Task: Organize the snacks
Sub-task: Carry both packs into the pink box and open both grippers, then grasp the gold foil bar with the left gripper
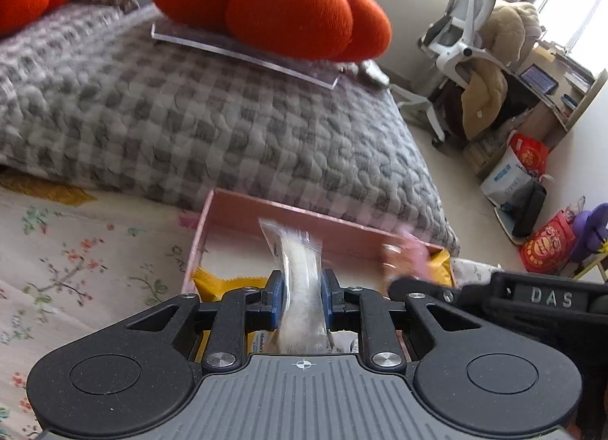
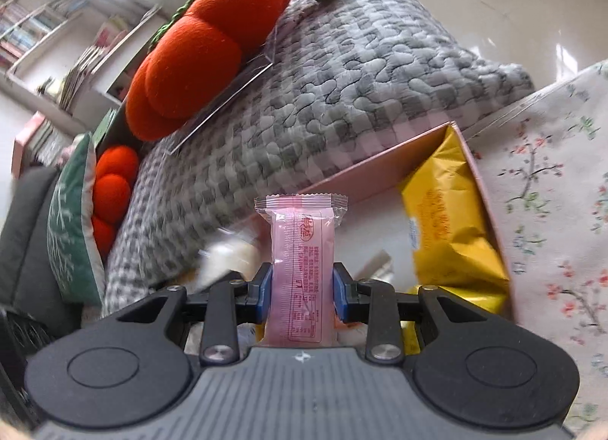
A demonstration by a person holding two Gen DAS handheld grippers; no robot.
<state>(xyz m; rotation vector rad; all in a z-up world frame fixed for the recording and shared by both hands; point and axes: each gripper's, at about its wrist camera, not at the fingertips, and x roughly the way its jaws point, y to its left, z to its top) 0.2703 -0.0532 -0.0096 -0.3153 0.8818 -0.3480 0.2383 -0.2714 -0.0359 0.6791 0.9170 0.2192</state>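
Note:
My left gripper [image 1: 302, 299] is shut on a clear-wrapped white snack [image 1: 300, 280], held over the open pink box [image 1: 273, 215]. My right gripper [image 2: 302, 295] is shut on a pink wrapped snack [image 2: 302, 250], upright above the same pink box [image 2: 380, 166]. Gold snack packets [image 2: 452, 227] lie inside the box; one corner shows in the left wrist view [image 1: 224, 284]. The right gripper and its pink snack [image 1: 410, 250] show blurred at the box's right in the left wrist view. The white snack [image 2: 228, 257] shows blurred in the right wrist view.
The box sits on a floral bedsheet [image 1: 76, 250] against a grey checked quilt [image 1: 190, 116]. Orange pumpkin cushions [image 1: 273, 2] rest on the quilt. An office chair [image 1: 463, 40], a desk and bags [image 1: 524, 173] stand on the floor at right.

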